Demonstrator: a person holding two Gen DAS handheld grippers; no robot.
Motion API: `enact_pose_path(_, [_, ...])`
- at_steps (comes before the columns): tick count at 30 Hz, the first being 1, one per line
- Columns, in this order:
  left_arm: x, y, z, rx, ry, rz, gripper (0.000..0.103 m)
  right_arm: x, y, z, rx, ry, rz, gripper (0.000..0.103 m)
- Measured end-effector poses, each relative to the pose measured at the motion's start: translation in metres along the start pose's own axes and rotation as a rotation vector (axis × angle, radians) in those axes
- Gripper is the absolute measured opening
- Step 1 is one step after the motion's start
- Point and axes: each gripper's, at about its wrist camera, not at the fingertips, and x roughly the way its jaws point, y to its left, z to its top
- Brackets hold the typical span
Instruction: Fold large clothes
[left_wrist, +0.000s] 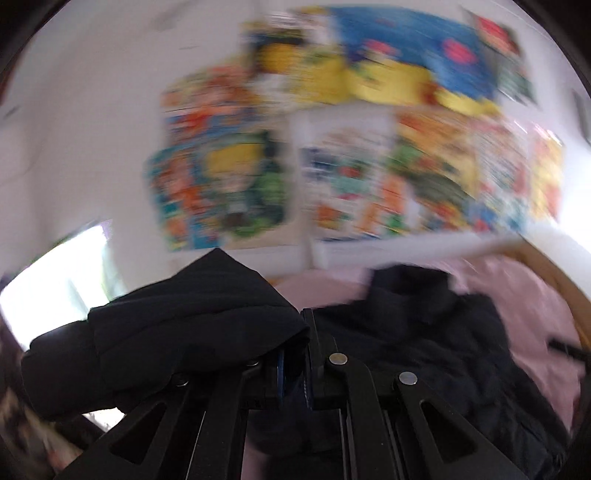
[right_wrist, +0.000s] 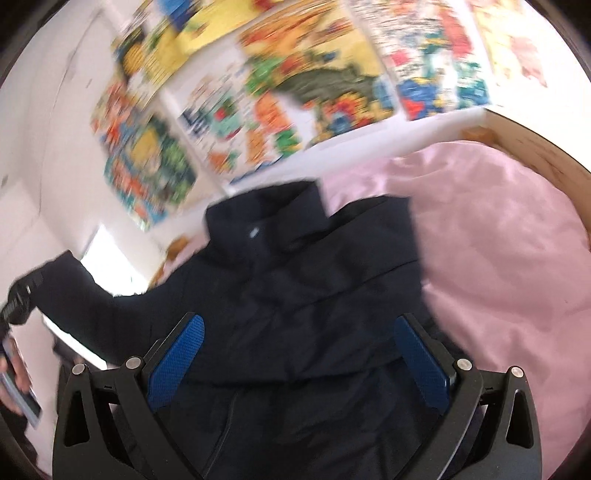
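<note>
A dark navy padded jacket (right_wrist: 303, 280) lies on a pink bed cover (right_wrist: 498, 258), collar toward the wall. My left gripper (left_wrist: 295, 354) is shut on the jacket's sleeve (left_wrist: 177, 325) and holds it lifted off the bed; the sleeve drapes over the left finger. In the right wrist view that sleeve (right_wrist: 74, 291) stretches out to the left, with the left gripper (right_wrist: 18, 295) at its end. My right gripper (right_wrist: 299, 354) is open and empty, its blue pads (right_wrist: 177, 354) hovering above the jacket's body. Both views are motion-blurred.
A white wall with several colourful comic posters (right_wrist: 295, 92) stands behind the bed. A wooden bed frame edge (right_wrist: 535, 147) curves along the right. A bright window (left_wrist: 62, 280) is at the left. The pink cover is bare to the right of the jacket.
</note>
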Motion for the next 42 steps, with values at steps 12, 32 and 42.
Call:
enact_pose_path(12, [0.081,-0.211,-0.076,0.338,0.442,-0.437,0.011,0.016,-0.090,0.025,0.153,-0.029,-0.089,0.101])
enact_pose_path(32, [0.128,-0.020,-0.124,-0.187,0.487,-0.068,0.083,0.110,-0.091,-0.040,0.228,0.236,0.074,0.100])
enact_pose_path(42, [0.159,0.066,-0.161,-0.625,0.533,-0.151,0.083,0.101,-0.053,-0.072,0.117,0.102,-0.067,0.004])
